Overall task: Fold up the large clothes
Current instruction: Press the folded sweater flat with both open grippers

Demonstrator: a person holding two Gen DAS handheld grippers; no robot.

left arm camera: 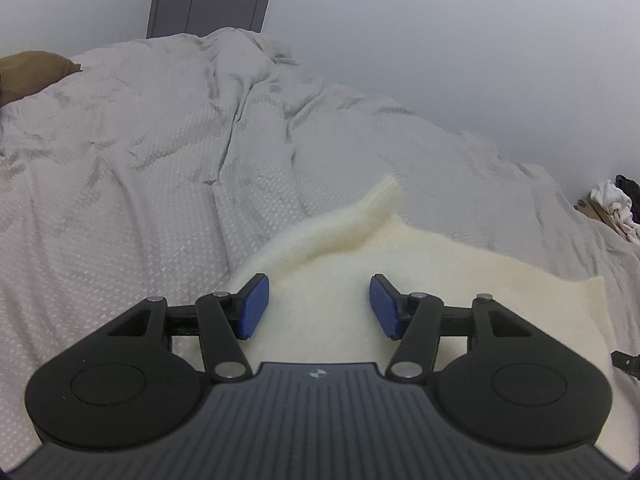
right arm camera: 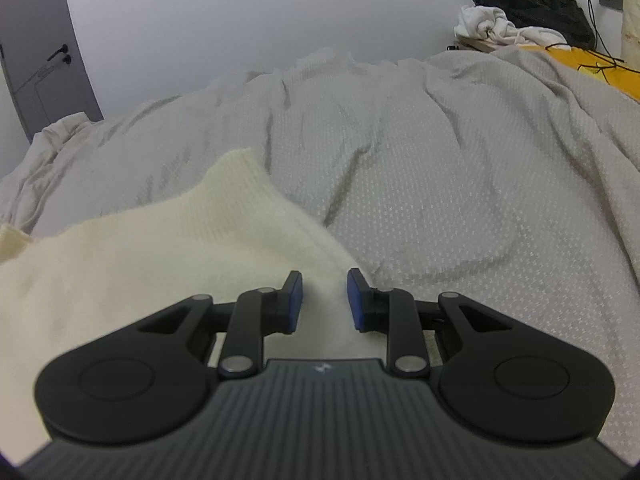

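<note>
sweater (left arm camera: 420, 264), cream knit, lies spread on the bed's grey cover (left arm camera: 140, 200), a ribbed cuff or collar poking out toward 12 o'clock. it looks soft, light and stretchy, likely to sag and drag, so pinch thick edges. left claw (left arm camera: 316, 306) hovers wide over the knit, holding nothing. right claw (right arm camera: 325, 300) stands narrow astride the sweater's edge at 5 o'clock, pads not visibly pressing.

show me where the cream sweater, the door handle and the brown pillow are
cream sweater (left arm camera: 460, 264): left wrist view, on its flat knit body.
door handle (right arm camera: 59, 53): right wrist view, on the dark lever.
brown pillow (left arm camera: 30, 74): left wrist view, on its visible corner.
</note>
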